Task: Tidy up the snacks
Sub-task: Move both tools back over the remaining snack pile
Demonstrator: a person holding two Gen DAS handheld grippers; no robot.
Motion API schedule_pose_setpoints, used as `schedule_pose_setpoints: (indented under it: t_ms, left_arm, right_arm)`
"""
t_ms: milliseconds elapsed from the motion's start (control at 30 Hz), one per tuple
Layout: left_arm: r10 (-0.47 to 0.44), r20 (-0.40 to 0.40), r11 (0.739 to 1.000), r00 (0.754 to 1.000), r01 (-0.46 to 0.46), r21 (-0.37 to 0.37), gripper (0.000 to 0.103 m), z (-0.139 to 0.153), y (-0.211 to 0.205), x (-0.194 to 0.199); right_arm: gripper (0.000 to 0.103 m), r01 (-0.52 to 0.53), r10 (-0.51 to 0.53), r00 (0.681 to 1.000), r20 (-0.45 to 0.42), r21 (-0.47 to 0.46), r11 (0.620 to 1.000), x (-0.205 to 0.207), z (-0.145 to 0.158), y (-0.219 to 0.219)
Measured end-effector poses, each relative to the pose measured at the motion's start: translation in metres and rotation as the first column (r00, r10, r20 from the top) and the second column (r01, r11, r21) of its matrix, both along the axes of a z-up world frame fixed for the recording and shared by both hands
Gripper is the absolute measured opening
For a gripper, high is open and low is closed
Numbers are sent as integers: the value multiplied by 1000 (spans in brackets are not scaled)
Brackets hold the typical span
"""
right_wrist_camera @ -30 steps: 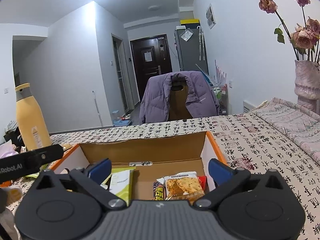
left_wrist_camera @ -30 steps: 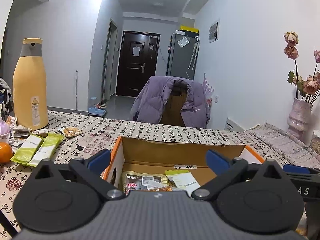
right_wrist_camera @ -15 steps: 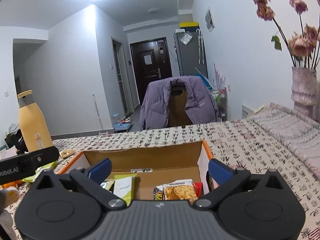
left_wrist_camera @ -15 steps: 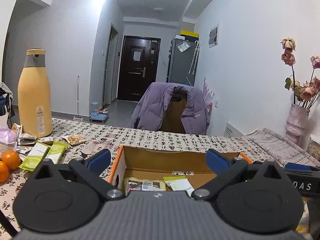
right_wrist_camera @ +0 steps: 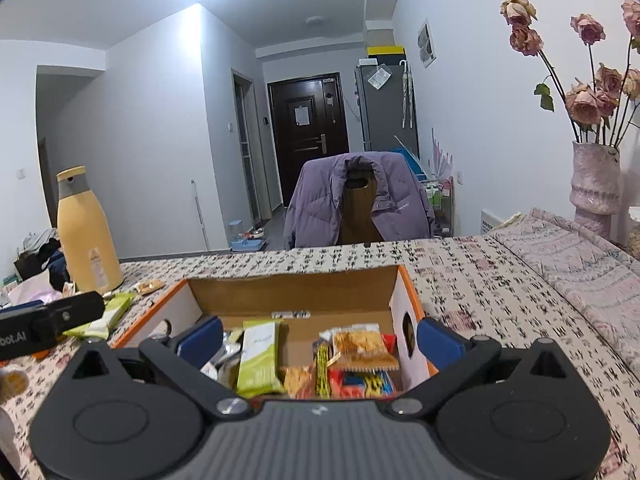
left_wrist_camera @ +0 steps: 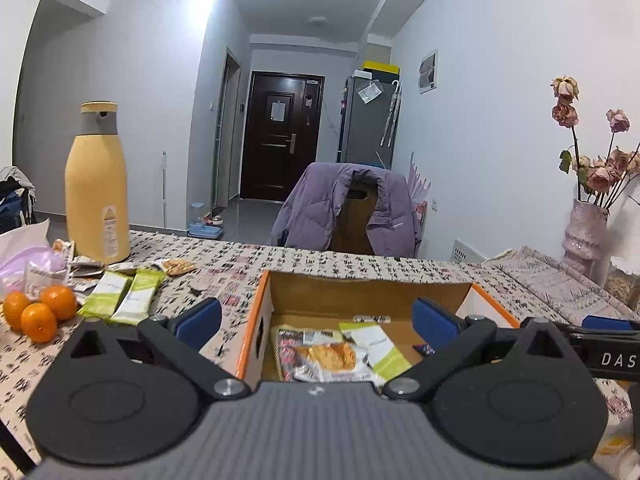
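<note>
Now hovering over the cardboard box (left_wrist_camera: 264, 312) on the table (left_wrist_camera: 320, 264), left tool (left_wrist_camera: 316, 318) and right tool (right_wrist_camera: 318, 334) both spread wide and carrying nothing. Sitting already inside: several packets, among them a green bar (right_wrist_camera: 258, 356) and a cracker pack (right_wrist_camera: 362, 346). Lying left of the box, well apart from it: two green bars (left_wrist_camera: 122, 298), likely next. Probably handling as light, crinkly, slippery film over brittle filling; best pinching gently across the narrow middle.

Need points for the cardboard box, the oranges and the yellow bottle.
cardboard box (right_wrist_camera: 294, 289), right wrist view, inner back wall.
oranges (left_wrist_camera: 39, 321), left wrist view, front orange's face.
yellow bottle (left_wrist_camera: 96, 196), left wrist view, mid body.
</note>
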State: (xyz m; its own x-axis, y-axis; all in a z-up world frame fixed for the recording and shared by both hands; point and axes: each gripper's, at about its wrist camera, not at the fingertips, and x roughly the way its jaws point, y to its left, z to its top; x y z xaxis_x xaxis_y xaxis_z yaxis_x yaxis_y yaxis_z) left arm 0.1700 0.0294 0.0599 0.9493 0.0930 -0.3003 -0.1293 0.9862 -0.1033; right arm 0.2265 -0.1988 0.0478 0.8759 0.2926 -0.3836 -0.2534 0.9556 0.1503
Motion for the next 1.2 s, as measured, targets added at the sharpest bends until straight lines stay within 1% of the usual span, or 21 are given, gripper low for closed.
schedule_pose_setpoints:
  t_ms: [233, 533, 900, 1033, 1200]
  left_arm:
    - [3, -24, 1000, 1000, -3, 1, 103, -9, 2, -30]
    - [7, -72, 1000, 997, -7, 1, 103, -26, 5, -54]
    - [2, -150, 1000, 989, -2, -3, 103, -53, 11, -69]
    - [-10, -163, 1000, 987, 8, -16, 103, -59, 13, -76]
    - [-29, -174, 1000, 984, 28, -13, 103, -63, 13, -84]
  right_arm:
    - [103, -5, 5, 1000, -24, -16, 1000, -31, -9, -5]
    - [103, -15, 13, 998, -58, -47, 999, -57, -26, -10]
    - [103, -33, 20, 990, -136, -90, 995, -73, -53, -21]
    - [103, -25, 8, 987, -163, -104, 994, -77, -60, -26]
    - [103, -29, 5, 980, -197, -116, 993, -81, -69, -34]
